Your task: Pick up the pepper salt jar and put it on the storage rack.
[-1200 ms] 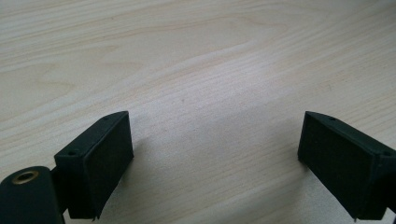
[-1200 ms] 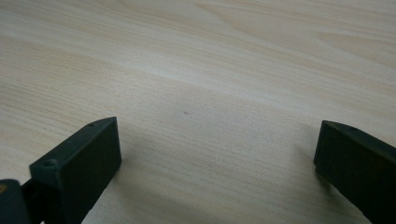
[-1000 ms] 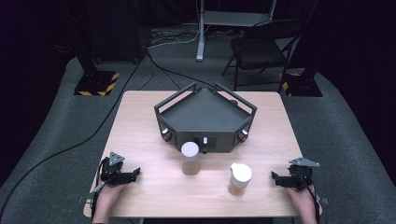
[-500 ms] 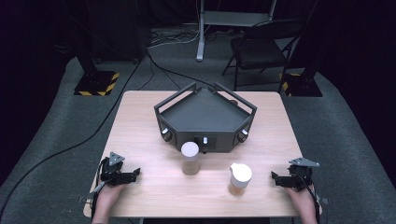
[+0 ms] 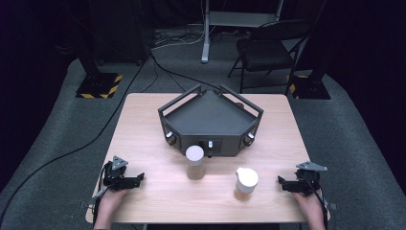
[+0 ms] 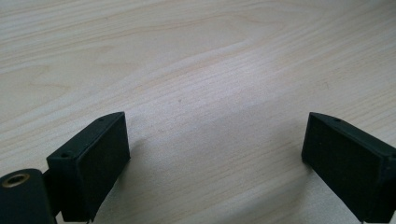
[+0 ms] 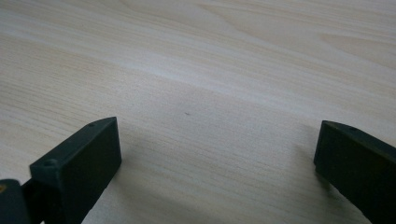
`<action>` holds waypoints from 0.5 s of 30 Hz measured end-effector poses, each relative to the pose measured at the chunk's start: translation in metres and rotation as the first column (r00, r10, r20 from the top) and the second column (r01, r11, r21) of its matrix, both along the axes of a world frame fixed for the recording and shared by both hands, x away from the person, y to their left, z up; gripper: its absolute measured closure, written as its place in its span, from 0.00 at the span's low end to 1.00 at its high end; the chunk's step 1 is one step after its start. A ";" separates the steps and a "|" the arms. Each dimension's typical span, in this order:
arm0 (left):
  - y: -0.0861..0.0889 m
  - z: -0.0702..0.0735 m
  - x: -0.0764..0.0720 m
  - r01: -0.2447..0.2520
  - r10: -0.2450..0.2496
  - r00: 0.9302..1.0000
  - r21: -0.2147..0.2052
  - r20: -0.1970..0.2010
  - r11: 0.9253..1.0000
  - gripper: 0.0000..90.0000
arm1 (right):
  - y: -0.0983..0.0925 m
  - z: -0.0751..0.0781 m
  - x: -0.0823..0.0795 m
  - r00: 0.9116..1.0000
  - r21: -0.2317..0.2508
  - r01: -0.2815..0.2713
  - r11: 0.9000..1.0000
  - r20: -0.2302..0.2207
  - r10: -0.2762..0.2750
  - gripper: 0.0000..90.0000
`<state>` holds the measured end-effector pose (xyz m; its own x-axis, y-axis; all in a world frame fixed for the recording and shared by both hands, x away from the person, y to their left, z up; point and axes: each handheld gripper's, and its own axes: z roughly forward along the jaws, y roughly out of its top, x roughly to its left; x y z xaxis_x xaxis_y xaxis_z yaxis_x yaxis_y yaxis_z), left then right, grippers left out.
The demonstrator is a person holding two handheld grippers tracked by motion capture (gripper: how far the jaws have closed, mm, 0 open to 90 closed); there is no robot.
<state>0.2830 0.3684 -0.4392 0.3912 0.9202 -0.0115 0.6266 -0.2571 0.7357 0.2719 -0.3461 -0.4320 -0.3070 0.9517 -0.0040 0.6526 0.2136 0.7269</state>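
In the high view, the left gripper (image 5: 140, 179) is held at the lower left of the table (image 5: 143, 124) and the right gripper (image 5: 280, 182) at the lower right. Two white-lidded jars, the left jar (image 5: 195, 163) and the right jar (image 5: 246, 183), stand low in the centre, below a dark tray (image 5: 210, 117).

In the left gripper view, the jaws have just been opening and are spread over bare wood, nothing between them.

In the right gripper view, the jaws are likewise spread wide over bare wood.

We see a pale wood-grain table (image 5: 143, 120), a dark grey tray (image 5: 210, 117), two white-lidded tan jars (image 5: 195, 163), and black grippers (image 5: 139, 178).
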 end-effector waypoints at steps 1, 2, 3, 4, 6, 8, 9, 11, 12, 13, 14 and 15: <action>0.000 0.000 0.000 0.000 0.000 1.000 0.000 0.000 1.000 0.08 | 0.000 0.000 0.000 1.000 0.000 0.000 1.000 0.000 0.000 0.00; 0.000 0.000 0.000 0.000 0.000 1.000 0.000 0.000 1.000 0.08 | 0.000 0.000 0.000 1.000 0.000 0.000 1.000 0.000 0.000 0.00; 0.000 0.000 0.000 -0.001 0.001 1.000 0.000 0.000 1.000 0.08 | 0.000 0.000 0.000 1.000 0.000 0.000 1.000 0.000 0.000 0.00; 0.000 0.000 0.000 0.000 0.000 1.000 0.000 0.000 1.000 0.08 | 0.000 0.000 0.000 1.000 0.000 0.000 1.000 0.000 0.000 0.00; 0.000 0.000 0.000 0.000 0.000 1.000 0.000 0.000 1.000 0.08 | 0.000 0.000 0.000 1.000 0.000 0.000 1.000 0.000 0.000 0.00; 0.000 0.000 0.000 0.000 0.000 1.000 0.001 0.000 1.000 0.08 | 0.000 0.000 0.000 1.000 0.000 0.000 1.000 0.000 0.000 0.00; 0.000 0.000 0.000 0.000 0.000 1.000 0.001 0.000 1.000 0.08 | 0.000 0.000 0.000 1.000 0.000 0.000 1.000 0.000 0.000 0.00; 0.000 0.000 0.000 0.000 0.000 1.000 0.001 0.001 1.000 0.08 | 0.000 0.000 0.000 1.000 0.000 0.000 1.000 0.000 0.000 0.00; 0.000 0.000 0.000 0.000 0.000 1.000 0.001 0.001 1.000 0.08 | 0.000 0.000 0.000 1.000 0.000 0.000 1.000 0.000 0.000 0.00; 0.000 0.000 0.000 0.002 -0.002 1.000 -0.003 0.001 1.000 0.08 | 0.000 0.000 0.000 1.000 0.000 0.000 1.000 0.000 0.000 0.00; 0.001 0.000 0.000 0.002 -0.002 1.000 -0.006 0.001 1.000 0.08 | 0.000 0.000 0.000 1.000 0.000 0.000 1.000 0.000 0.000 0.00; 0.001 0.000 0.000 0.003 -0.003 1.000 -0.013 0.001 1.000 0.08 | 0.000 0.000 0.000 1.000 0.000 0.000 1.000 0.000 0.000 0.00</action>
